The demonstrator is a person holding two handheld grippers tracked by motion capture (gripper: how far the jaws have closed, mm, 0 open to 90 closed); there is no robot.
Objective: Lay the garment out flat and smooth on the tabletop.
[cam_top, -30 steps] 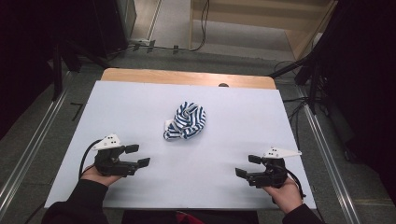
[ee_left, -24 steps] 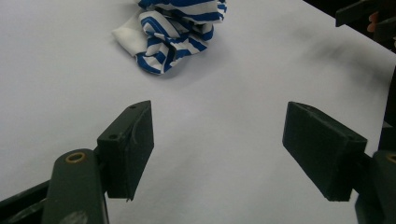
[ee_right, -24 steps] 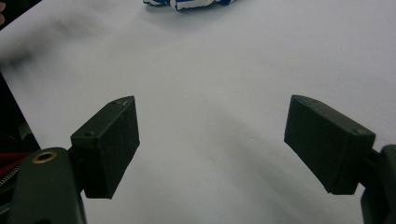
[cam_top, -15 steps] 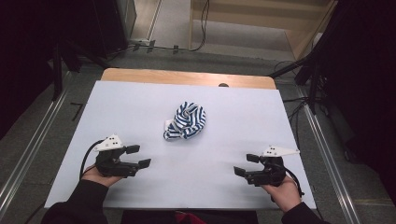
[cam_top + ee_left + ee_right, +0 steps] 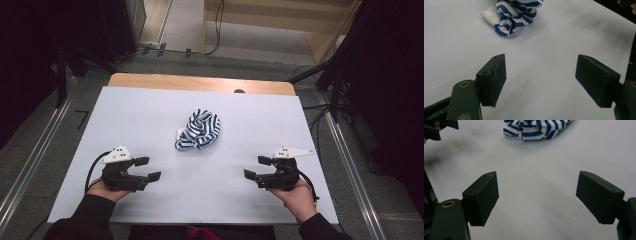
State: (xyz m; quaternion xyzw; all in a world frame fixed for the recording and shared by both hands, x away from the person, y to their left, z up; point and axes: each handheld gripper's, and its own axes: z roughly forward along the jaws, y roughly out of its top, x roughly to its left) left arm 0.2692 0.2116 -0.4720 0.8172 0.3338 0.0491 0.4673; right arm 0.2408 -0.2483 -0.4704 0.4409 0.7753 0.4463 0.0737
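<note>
Both hand-held grippers wait low on my side of the worktop [image 5: 150, 110], jaws spread wide and empty.

I see the left hand-held gripper [image 5: 148, 169] and right hand-held gripper [image 5: 257, 167] near opposite front corners, well apart, jaws pointing inward. A crumpled blue-and-white striped cloth [image 5: 199, 130] lies mid-worktop, beyond and between them; possibly a sock or small garment, I cannot tell which.

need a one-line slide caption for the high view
Two open hand-held grippers, left and right, rest on a white table, flanking a crumpled blue-striped cloth.
</note>
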